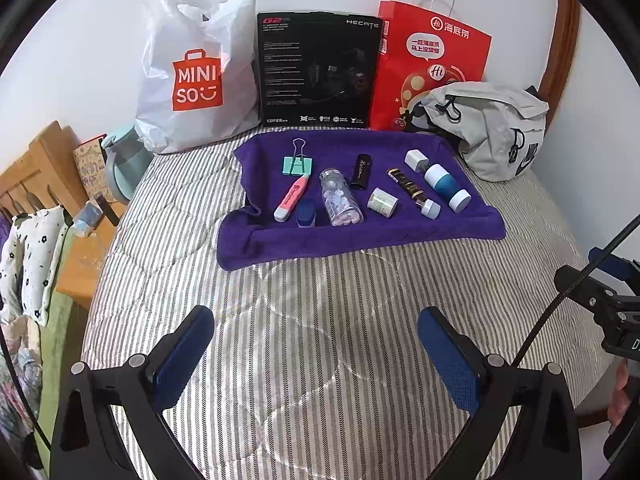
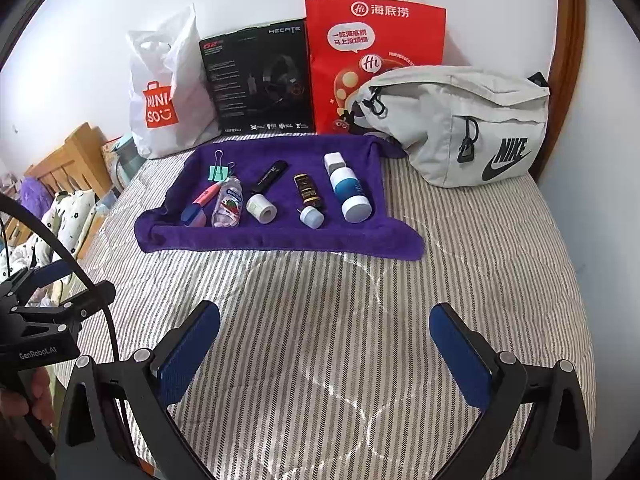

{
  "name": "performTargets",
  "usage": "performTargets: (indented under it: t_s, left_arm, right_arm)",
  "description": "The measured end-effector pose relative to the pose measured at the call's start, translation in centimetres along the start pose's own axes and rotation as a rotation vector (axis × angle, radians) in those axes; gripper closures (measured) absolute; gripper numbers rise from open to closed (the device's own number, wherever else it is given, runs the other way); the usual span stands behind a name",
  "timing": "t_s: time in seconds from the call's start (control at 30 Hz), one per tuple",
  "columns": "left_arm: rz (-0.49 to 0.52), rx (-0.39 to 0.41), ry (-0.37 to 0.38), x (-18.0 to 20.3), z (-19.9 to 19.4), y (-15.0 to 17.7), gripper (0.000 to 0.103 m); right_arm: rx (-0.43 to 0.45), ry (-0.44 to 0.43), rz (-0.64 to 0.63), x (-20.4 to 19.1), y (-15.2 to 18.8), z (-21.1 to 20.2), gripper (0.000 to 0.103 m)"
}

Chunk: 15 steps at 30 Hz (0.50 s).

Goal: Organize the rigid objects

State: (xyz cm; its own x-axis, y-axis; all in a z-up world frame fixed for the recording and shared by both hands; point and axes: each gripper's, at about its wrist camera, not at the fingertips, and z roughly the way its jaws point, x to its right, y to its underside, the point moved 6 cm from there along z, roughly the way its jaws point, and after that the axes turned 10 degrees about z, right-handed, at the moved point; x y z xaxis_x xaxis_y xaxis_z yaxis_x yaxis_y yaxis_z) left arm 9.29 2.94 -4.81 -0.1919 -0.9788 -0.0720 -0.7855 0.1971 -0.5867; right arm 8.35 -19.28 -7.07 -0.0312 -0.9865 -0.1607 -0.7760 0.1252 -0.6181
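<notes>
At the bottom of each frame the left gripper (image 1: 316, 364) and right gripper (image 2: 324, 360) hover over the striped bedspread (image 1: 320, 320), fingers apart and holding nothing; mid-frame, a purple towel (image 1: 360, 236) carries the small items in a loose row: clip (image 1: 297, 165), pink marker (image 1: 291, 197), pill bottle (image 1: 341, 202), blue-white bottle (image 1: 447, 187); this fits either tidied or awaiting sorting; bags (image 1: 196, 72) stand behind.

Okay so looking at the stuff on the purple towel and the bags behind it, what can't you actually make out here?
- Dark blue item: right wrist view, partly hidden beside the pink highlighter; what it is stays unclear.
- Box small print: both views, too small.
- Grey Nike bag contents: closed fabric hides them.
- White Miniso bag contents: opaque plastic.
- Left hand-held gripper body: cut off by the bottom edge.
</notes>
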Motion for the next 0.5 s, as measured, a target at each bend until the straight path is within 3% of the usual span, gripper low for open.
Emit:
performTargets:
  t_s: [0.5]
  left_arm:
    - [0.009, 0.002, 0.002, 0.65, -0.09, -0.29, 0.000]
  right_arm:
    - [0.001, -0.001, 0.005, 0.33, 0.02, -0.15, 0.000]
